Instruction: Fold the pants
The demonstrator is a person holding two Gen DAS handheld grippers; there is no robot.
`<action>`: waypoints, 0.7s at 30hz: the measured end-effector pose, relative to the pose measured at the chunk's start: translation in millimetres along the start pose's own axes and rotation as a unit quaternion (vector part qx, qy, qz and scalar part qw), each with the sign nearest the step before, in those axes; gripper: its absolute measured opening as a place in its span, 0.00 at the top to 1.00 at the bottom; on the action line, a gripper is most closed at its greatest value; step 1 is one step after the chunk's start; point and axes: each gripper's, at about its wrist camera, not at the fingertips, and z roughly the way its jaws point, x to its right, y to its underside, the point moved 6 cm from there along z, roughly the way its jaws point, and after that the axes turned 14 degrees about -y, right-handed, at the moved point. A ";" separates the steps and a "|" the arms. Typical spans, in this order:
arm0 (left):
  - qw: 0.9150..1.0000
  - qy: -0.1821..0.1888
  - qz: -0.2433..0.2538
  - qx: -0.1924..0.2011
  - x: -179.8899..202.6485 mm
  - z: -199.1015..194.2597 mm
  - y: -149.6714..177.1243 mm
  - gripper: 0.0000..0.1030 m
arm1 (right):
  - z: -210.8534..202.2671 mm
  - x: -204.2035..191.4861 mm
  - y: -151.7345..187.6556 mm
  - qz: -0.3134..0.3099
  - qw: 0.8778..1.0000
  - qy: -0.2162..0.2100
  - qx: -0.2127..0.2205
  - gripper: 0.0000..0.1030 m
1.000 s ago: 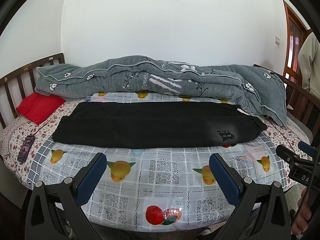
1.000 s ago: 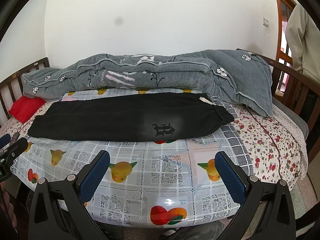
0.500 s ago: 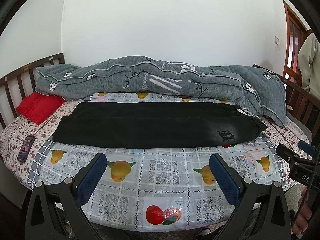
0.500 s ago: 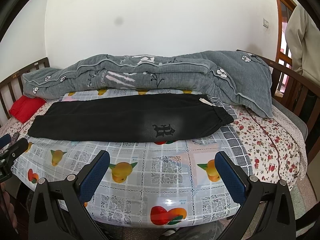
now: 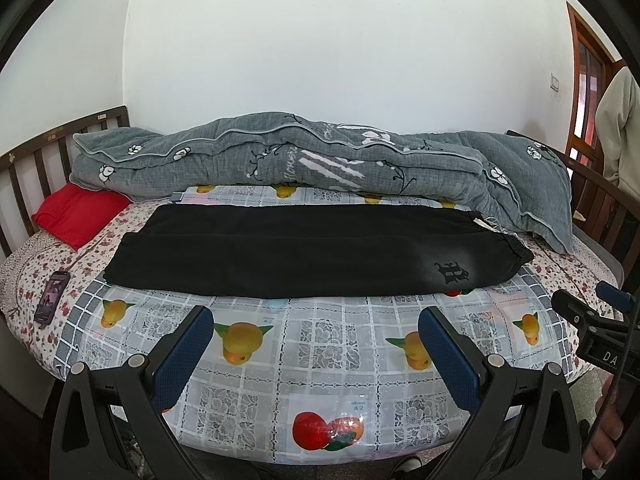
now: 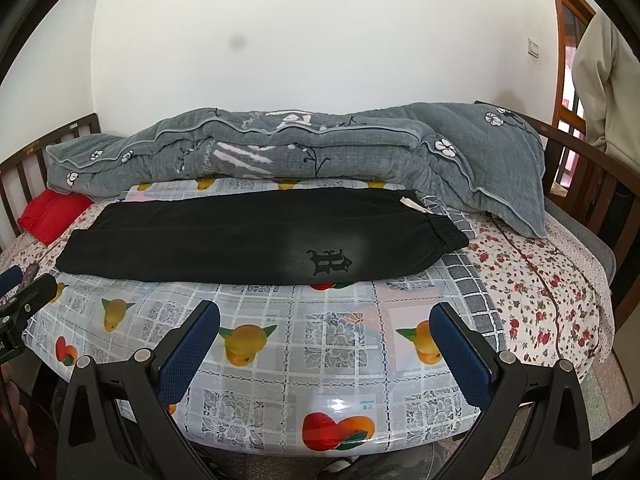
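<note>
Black pants (image 5: 312,258) lie flat across the bed (image 5: 320,360), legs doubled together, waistband to the right (a dark emblem beside it). Nearer, the left tongs (image 5: 316,334) and right tongs (image 6: 326,330) hover spread, holding nothing, short of the cloth.

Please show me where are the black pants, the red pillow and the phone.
black pants (image 5: 304,256), left wrist view, middle of the front leg.
red pillow (image 5: 78,214), left wrist view, its top face.
phone (image 5: 52,302), left wrist view, its screen.

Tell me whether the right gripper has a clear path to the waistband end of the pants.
Probably yes: right gripper is open, and only bare fruit-print cloth lies before the pants waistband.
</note>
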 end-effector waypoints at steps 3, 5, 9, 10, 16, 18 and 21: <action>1.000 0.002 0.000 0.001 -1.7 -0.5 -1.9 0.00 | 0.2 -0.4 -0.4 -0.002 1.000 0.002 0.000 0.00; 1.000 0.002 0.000 0.000 -2.1 -0.3 -2.4 0.00 | -0.1 -0.8 -0.4 -0.001 1.000 0.001 0.001 0.00; 1.000 0.005 -0.001 0.001 -1.8 -0.1 -3.1 0.00 | -1.1 -0.4 -1.1 -0.002 1.000 0.002 0.002 0.00; 1.000 0.007 -0.001 0.001 -1.7 0.7 -3.9 0.00 | -0.8 -0.6 -1.4 -0.003 1.000 0.002 0.003 0.00; 1.000 -0.002 0.004 -0.001 -2.6 22.5 -1.8 0.00 | 8.8 4.4 -2.9 -0.013 1.000 0.007 0.014 0.00; 1.000 -0.005 0.003 -0.011 -5.9 38.5 3.3 0.00 | 19.5 10.2 -1.4 -0.016 1.000 0.011 0.013 0.00; 0.999 -0.018 -0.011 -0.033 -16.8 74.5 15.4 0.00 | 43.1 26.5 5.3 -0.008 1.000 0.020 -0.001 0.00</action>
